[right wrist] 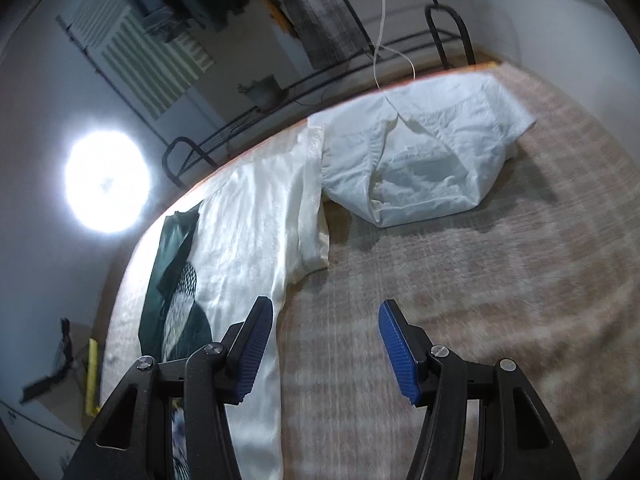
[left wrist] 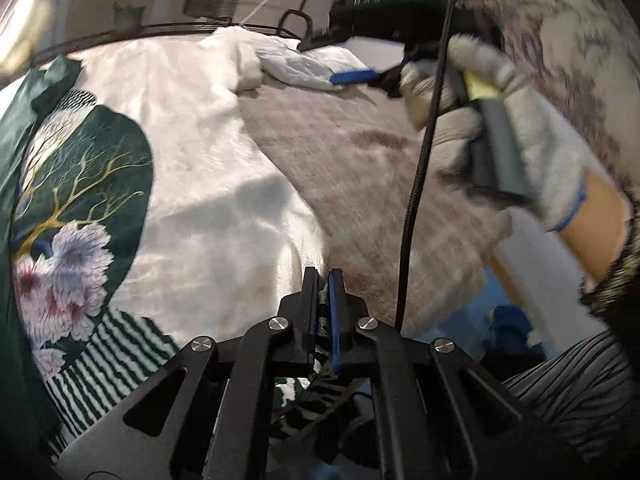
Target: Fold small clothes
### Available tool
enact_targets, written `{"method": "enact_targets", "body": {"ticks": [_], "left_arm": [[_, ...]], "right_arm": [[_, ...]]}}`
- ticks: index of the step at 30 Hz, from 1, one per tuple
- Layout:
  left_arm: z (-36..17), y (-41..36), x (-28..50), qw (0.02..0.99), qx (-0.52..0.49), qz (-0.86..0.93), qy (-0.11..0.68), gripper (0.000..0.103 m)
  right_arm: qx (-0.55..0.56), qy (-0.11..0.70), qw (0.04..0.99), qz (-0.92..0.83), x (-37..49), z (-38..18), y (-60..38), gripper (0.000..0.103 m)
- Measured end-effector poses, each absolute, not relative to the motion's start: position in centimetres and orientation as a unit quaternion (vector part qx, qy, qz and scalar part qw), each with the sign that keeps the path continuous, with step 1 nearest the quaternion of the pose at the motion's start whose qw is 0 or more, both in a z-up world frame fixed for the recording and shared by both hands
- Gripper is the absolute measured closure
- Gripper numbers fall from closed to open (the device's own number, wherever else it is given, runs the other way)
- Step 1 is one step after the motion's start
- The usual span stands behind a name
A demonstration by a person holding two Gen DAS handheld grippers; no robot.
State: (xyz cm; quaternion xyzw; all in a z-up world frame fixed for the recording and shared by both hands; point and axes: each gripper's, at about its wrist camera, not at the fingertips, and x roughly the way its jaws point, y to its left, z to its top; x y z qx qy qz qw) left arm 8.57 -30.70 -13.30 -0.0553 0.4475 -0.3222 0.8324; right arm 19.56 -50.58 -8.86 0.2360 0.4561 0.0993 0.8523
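Nearby, cream garment [left wrist: 208,168] edge pinched in closed left claw [left wrist: 323,280] (right claw [right wrist: 324,344] agape, empty, just beside it)

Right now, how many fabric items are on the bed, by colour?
Cream with green floral print, garment: 1
Pale white, crumpled item: 1
Total: 2
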Motion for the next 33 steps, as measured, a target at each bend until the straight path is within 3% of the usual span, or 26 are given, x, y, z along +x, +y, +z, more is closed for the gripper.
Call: {"method": "enact_targets", "body": {"ticks": [6,24,25,28,30,33], "left_arm": [[-13.0,-29.5,8.9,0.836,-0.075,-0.317,0.442,0.100],[-12.7,-28.5,10.2,0.810,-0.158,-0.338,0.452,0.100],[-12.5,-28.4,10.3,0.810,-0.160,-0.339,0.450,0.100],[-12.4,-27.7,10.8,0.808,-0.172,-0.336,0.452,0.100],[-12.3,-27.1,11.0,0.807,-0.183,-0.331,0.453,0.100],[-12.2,-25.7,11.0,0.810,-0.196,-0.321,0.450,0.101]], "right_arm": [[0.281,0.464,0.833,0.109,23.3,-11.4,-50.2,0.044],[0.271,0.493,0.820,0.108,29.8,-13.9,-46.9,0.046],[0.270,0.495,0.819,0.108,30.2,-14.1,-46.6,0.048],[0.255,0.506,0.818,0.099,31.5,-14.6,-45.4,0.085],[0.258,0.504,0.819,0.093,32.1,-14.4,-45.0,0.097],[0.250,0.489,0.830,0.097,32.6,-13.2,-43.9,0.102]]}}
